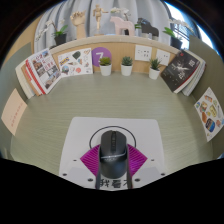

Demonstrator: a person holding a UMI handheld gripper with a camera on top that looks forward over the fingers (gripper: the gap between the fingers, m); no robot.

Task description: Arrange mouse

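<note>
The jaws grip the mouse from both sides, pads pressed to its flanks, so it can be carried. It hangs over a white mat at the desk's near edge, seemingly its intended spot.

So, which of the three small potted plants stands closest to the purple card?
The leftmost potted plant, directly beside the purple card; the other two stand farther right.
</note>
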